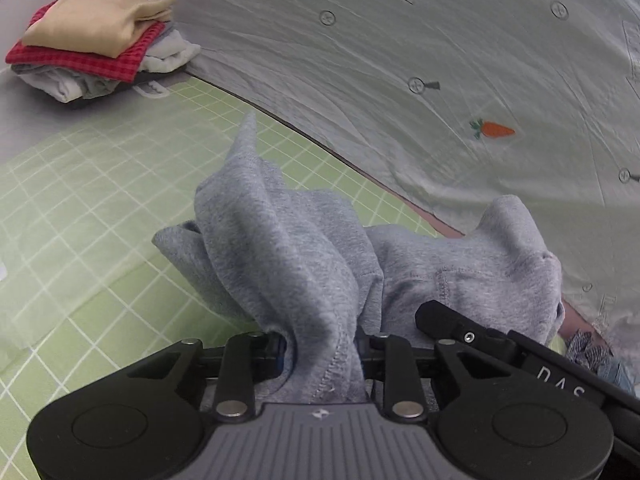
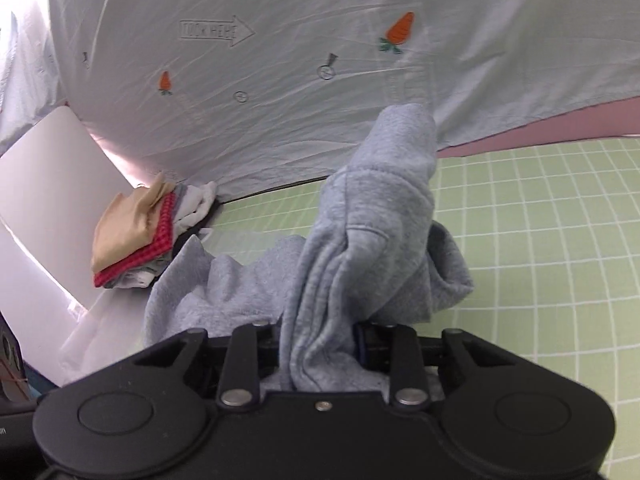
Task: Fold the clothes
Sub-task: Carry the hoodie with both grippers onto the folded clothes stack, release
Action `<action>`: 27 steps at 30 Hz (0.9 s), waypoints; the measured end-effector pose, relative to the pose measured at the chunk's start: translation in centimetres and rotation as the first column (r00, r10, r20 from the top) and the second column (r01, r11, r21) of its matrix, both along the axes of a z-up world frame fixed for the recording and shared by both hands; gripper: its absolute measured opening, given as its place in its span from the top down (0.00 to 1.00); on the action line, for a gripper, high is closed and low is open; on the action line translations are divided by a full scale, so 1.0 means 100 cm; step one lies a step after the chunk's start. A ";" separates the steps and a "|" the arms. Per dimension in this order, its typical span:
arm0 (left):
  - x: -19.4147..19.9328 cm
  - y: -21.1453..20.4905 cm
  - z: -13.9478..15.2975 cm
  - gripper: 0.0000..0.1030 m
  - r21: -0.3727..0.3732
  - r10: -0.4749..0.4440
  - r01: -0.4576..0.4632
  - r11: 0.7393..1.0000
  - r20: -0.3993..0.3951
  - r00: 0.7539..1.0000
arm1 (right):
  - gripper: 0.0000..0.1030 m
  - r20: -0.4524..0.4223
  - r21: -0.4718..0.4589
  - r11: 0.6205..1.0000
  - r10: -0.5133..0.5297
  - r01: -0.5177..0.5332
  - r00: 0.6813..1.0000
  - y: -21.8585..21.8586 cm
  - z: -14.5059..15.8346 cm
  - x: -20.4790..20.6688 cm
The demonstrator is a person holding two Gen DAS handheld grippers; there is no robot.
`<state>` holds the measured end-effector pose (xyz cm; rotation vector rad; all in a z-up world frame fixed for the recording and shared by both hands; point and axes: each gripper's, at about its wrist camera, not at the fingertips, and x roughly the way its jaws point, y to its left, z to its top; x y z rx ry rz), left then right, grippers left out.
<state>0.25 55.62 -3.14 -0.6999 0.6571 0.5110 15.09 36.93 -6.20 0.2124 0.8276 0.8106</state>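
Item in hand: one grey garment point(image 1: 288, 248), fleece knit, bunched and hanging between your two grippers above the green mat point(image 1: 80, 200). Left gripper point(image 1: 320, 356): jaws closed narrow on a stitched edge of the garment, cloth spilling forward and up out of the pinch. Right gripper point(image 2: 320, 344): likewise clamped on a gathered fold of the same garment point(image 2: 360, 232), with a seam or pocket line showing just ahead of the jaws. Which edge each claw has (hem, waistband or cuff) you cannot tell from these views; the cloth is too crumpled. Finished stock: a stack point(image 1: 92, 40) of folded pieces, tan on top, red check beneath, pale ones under that, sitting off the mat's far corner, well apart from the garment. Backdrop: a pale sheet point(image 1: 400, 60) with carrot motifs hangs behind the mat. Step, as judged: pick-up and spread, ahead of any fold; nothing here lies flat yet. Next move calls for you to draw the two grips apart until the held edge runs taut, then lower the garment onto bare mat so it lands smooth, keeping it clear of the stack.
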 end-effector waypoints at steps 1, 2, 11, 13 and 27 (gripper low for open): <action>-0.005 0.012 0.004 0.72 0.000 0.017 -0.017 1.000 0.010 1.000 | 0.73 0.007 0.005 1.000 0.022 -0.022 1.000 0.013 0.004 -0.002; -0.010 0.027 0.010 0.72 0.005 0.030 -0.030 1.000 0.025 0.999 | 0.74 0.014 0.010 0.999 0.044 -0.044 0.999 0.025 0.007 -0.004; -0.042 0.203 0.072 0.73 0.057 0.128 -0.141 0.988 0.194 0.973 | 0.76 0.134 0.087 0.978 0.176 -0.189 0.975 0.174 0.060 -0.013; -0.049 0.252 0.092 0.73 0.091 0.150 -0.176 0.980 0.238 0.960 | 0.77 0.148 0.134 0.969 0.187 -0.207 0.971 0.224 0.077 -0.014; -0.095 0.514 0.016 0.42 0.026 0.581 -0.590 0.807 0.147 0.801 | 0.53 0.182 0.179 0.959 0.189 -0.221 0.965 0.549 0.066 0.074</action>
